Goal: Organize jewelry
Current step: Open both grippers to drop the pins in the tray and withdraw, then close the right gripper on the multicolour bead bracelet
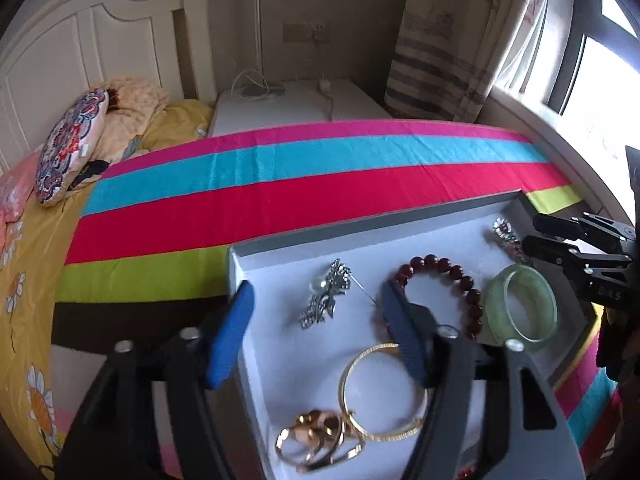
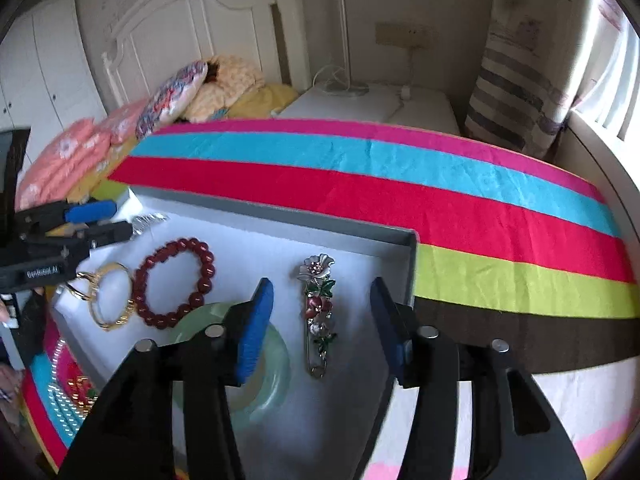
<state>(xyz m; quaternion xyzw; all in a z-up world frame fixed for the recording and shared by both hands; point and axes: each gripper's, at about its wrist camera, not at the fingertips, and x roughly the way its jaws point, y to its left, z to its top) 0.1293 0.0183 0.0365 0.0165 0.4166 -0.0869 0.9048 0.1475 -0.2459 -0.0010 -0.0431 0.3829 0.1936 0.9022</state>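
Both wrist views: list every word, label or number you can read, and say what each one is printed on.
"GenRobot.AI": white print on the black body of the left hand-held gripper, seen in the right wrist view; slightly blurred, so the spelling is my best reading.
Faint pale characters on the body of the right hand-held gripper in the left wrist view: too blurred to read.
Nothing readable on the tray, the jewelry or the striped cloth.
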